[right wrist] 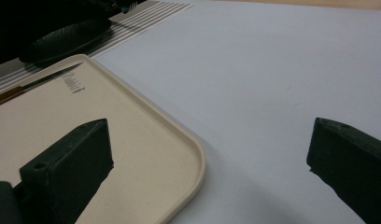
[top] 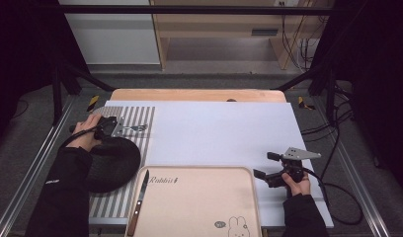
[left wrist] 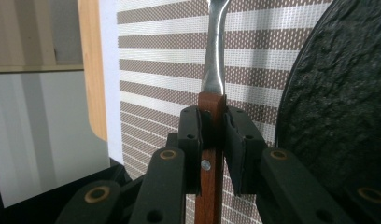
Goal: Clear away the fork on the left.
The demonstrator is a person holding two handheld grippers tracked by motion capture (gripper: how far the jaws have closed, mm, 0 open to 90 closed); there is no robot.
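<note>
My left gripper (top: 119, 129) (left wrist: 212, 116) is shut on the brown wooden handle of a piece of cutlery (left wrist: 213, 70) (top: 138, 128). Its shiny metal neck points away over the striped placemat (top: 140, 116) (left wrist: 170, 56); its far end is cut off in the left gripper view. A round black plate (top: 113, 163) (left wrist: 338, 93) lies on the mat right beside it. My right gripper (top: 266, 165) (right wrist: 212, 140) stands open and holds nothing, over the white sheet (top: 224, 128) just off the right rim of the beige tray (top: 199, 202) (right wrist: 132, 116).
A wooden-handled knife (top: 139, 200) (right wrist: 34, 84) lies along the tray's left side. The table's wooden far edge (top: 194, 95) runs behind the white sheet. Cables trail off the table at the right.
</note>
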